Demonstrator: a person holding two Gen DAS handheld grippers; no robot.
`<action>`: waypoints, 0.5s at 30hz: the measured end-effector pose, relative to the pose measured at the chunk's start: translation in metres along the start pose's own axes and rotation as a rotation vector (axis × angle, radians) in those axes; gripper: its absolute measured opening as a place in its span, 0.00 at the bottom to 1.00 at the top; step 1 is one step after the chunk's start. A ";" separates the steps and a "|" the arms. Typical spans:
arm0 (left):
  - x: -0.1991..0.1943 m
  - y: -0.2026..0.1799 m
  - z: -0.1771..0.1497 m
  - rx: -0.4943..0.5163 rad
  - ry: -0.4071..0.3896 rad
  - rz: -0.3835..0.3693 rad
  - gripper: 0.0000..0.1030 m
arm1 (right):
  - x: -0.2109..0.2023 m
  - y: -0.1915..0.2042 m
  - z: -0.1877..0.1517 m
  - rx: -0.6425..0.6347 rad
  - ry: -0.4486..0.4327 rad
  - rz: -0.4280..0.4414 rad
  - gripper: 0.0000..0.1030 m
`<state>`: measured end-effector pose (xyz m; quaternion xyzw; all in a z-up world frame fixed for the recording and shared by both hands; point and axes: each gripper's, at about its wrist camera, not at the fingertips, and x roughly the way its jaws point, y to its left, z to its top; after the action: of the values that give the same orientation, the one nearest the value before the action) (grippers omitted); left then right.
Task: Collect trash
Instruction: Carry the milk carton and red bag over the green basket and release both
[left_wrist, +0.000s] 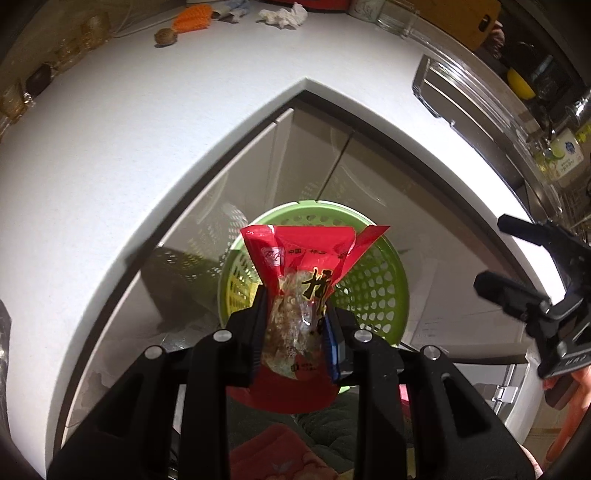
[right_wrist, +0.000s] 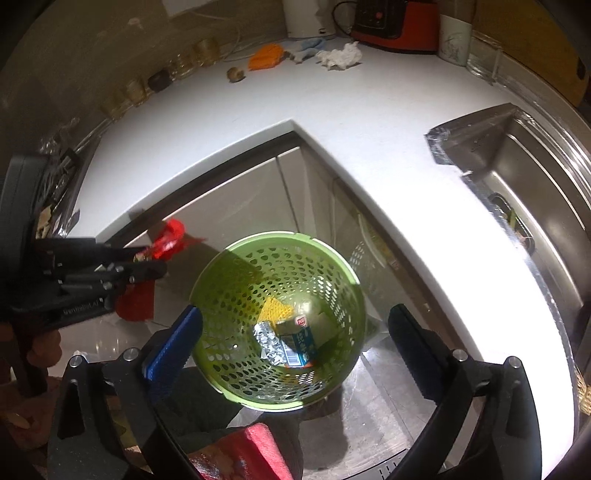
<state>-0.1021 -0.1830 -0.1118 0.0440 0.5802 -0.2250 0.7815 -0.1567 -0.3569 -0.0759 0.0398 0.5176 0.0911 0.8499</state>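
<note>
My left gripper (left_wrist: 297, 306) is shut on a red snack bag (left_wrist: 295, 258) with a clear window, its torn top spread open. The bag hangs over a green perforated basket (left_wrist: 373, 291) on the floor in the inner corner of the white counter (left_wrist: 147, 147). In the right wrist view my right gripper (right_wrist: 295, 343) stands wide open above the basket (right_wrist: 229, 291), with nothing between its fingers. Inside the basket lie crumpled foil (right_wrist: 267, 338), a blue-green carton (right_wrist: 301, 343) and a yellow scrap (right_wrist: 275, 308). The left gripper (right_wrist: 155, 260) with the red bag (right_wrist: 170, 240) is left of the basket.
On the counter's far side lie a crumpled tissue (right_wrist: 340, 55), an orange knitted thing (right_wrist: 266, 55) and a small brown ball (right_wrist: 236, 74). Glass jars (right_wrist: 129, 92) line the left wall. A steel sink (right_wrist: 535, 206) is at the right, a red appliance (right_wrist: 395, 26) at the back.
</note>
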 end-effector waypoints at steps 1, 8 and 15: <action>0.003 -0.003 0.000 0.010 0.013 -0.012 0.26 | -0.002 -0.002 0.000 0.007 -0.005 -0.003 0.97; 0.035 -0.021 -0.003 0.069 0.112 -0.078 0.33 | -0.009 -0.022 -0.009 0.068 -0.006 -0.018 0.98; 0.065 -0.033 -0.002 0.117 0.189 -0.072 0.58 | -0.010 -0.026 -0.019 0.093 0.009 -0.022 0.98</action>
<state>-0.1025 -0.2314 -0.1662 0.0897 0.6383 -0.2815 0.7108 -0.1745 -0.3848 -0.0801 0.0733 0.5256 0.0577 0.8456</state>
